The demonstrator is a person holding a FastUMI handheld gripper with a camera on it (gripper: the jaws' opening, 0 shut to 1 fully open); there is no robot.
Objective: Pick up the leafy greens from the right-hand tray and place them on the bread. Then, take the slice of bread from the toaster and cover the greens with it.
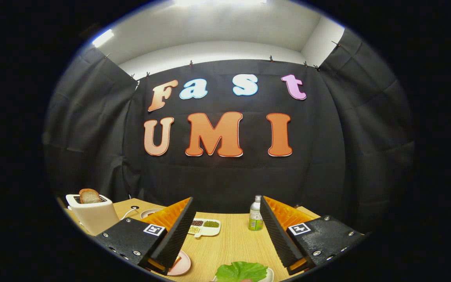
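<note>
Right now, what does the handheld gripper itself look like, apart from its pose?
The gripper has two wedge-shaped fingers with ribbed inner faces. Each sits on a blocky mount held by silver screws and bearing a square black-and-white marker. The fingers stand apart, gripping nothing.

Gripper (pixel 225 231) held level, pointing forward toward 12 o'clock. Fingers spread wide apart, nothing pressed between them. Left finger (pixel 176 233) angling from 7 o'clock up toward 11, right finger (pixel 276 233) mirroring it from 5 o'clock toward 1. Ridged inner pads facing each other across the gap.
</note>
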